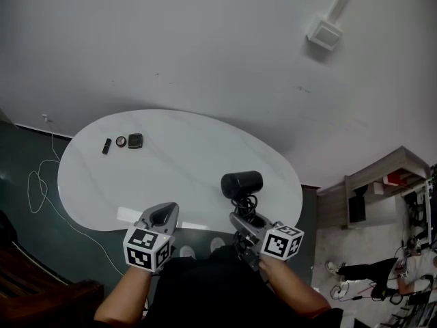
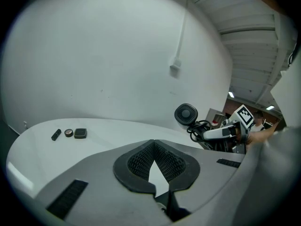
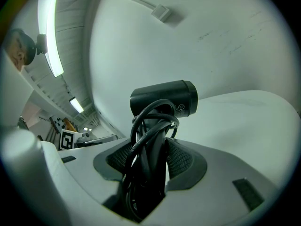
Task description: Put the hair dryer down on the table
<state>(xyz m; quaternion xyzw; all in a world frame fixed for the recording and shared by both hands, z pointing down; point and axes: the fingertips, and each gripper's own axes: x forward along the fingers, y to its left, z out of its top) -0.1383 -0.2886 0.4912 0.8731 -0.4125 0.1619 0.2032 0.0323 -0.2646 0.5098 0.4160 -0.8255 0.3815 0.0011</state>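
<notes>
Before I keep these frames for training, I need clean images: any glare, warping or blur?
Head view: strong wide-lens warping, a pale glare patch at the near edge of the table, otherwise even light. Left gripper view: black corners, bowed walls, no motion blur. Right gripper view: ceiling lamp blown out, hair dryer in focus.

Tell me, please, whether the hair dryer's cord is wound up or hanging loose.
Wound up: the cord loops in a bundle along the hair dryer's handle, clamped in the right gripper.
</notes>
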